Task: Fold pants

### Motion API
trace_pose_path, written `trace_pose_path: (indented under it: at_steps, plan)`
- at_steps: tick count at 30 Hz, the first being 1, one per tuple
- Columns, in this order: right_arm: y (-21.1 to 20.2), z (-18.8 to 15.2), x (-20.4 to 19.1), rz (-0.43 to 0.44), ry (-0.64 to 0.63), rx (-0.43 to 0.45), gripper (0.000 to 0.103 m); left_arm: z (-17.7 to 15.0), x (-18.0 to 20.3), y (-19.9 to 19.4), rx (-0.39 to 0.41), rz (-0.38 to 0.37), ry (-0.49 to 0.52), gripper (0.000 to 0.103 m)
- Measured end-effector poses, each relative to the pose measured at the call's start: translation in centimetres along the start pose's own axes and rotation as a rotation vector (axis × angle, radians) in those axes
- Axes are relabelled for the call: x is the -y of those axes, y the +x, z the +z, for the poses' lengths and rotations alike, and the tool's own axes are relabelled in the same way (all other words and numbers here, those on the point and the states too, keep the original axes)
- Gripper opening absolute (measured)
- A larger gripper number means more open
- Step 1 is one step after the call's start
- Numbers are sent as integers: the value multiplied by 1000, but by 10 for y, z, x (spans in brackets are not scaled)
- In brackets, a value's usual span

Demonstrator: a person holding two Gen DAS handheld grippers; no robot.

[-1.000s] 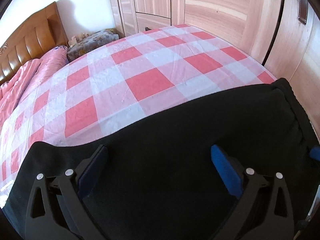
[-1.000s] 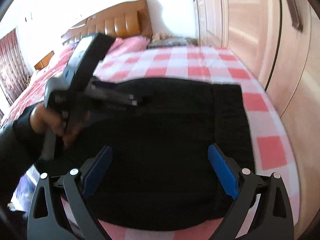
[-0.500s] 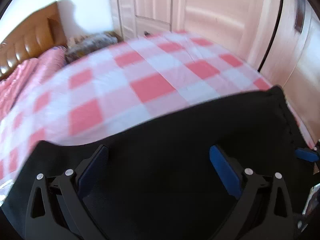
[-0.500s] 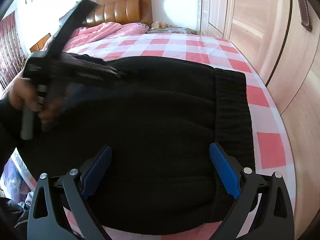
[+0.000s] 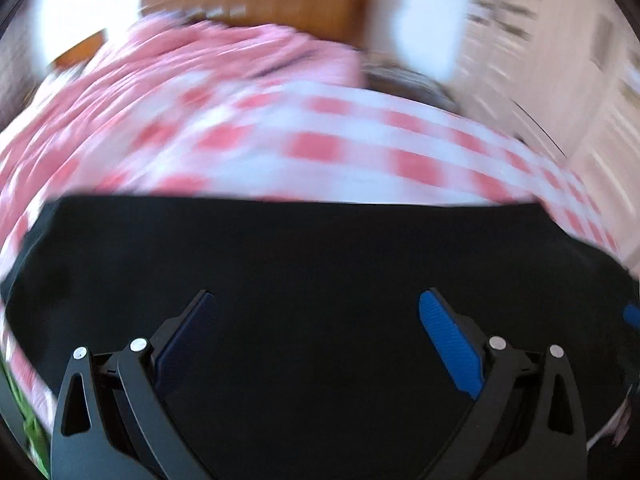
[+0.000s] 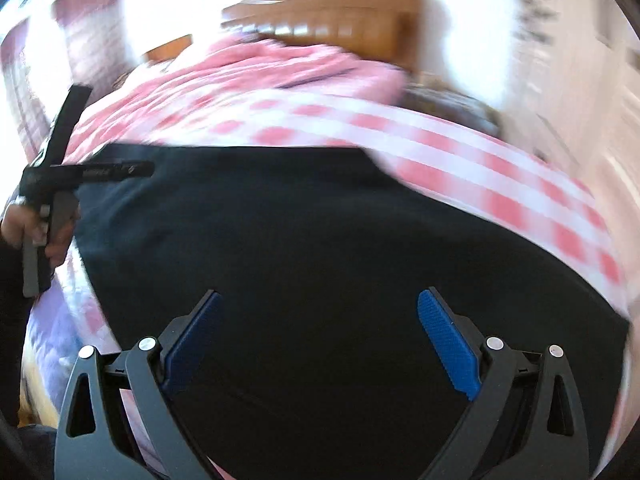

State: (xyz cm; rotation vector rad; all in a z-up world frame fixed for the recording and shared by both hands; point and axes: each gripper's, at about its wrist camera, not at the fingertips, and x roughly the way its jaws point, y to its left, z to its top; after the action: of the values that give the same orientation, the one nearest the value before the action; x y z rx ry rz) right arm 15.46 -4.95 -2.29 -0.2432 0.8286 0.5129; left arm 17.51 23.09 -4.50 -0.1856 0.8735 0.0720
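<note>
Both tongs, left [image 5: 318, 330] and right [image 6: 318, 326], hover spread apart, seemingly just above black pants [image 6: 320, 240].

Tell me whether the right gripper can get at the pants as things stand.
Probably yes. The right gripper is open with its blue pads spread over the black pants, and nothing lies between them. The left gripper is off at the pants' left edge, out of the way.

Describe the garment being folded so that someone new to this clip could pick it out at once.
Start from the bed with the pink-and-white checked sheet and wooden headboard. At its near end lies the black pants, a flat, wide dark slab. It is the only plain black cloth there; everything around it is pink or checked.
</note>
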Motion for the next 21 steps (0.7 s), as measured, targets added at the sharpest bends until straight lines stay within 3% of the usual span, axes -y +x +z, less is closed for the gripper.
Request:
trace_pose_path:
  at_steps: [5,7,11,14,15,18,21]
  plan:
    - [56,8,-26,-22,-66,-136,96,-2,-75,2,-12,53,-125,101]
    - [58,-1,-15,22,-16,-120,98,-9,-95,15,-39,67,-121,101]
    - [53,-1,-8,3,-19,-137,98,-17,-92,16,13,92,-5,102]
    - [51,4,-12,-58,-2,-163,98,-15,-97,3,24,79,-63,101]
    - [51,10,-17,-76,-11,-155,98,-17,-99,-13,64,28,-101,101]
    - [41,24,-39,-21,-40,-95,98,-25,-120,-58,202,-151,-202,101]
    - [44,43,-65,61,-87,-59,98,-31,-169,-77,227,-203,-354,101]
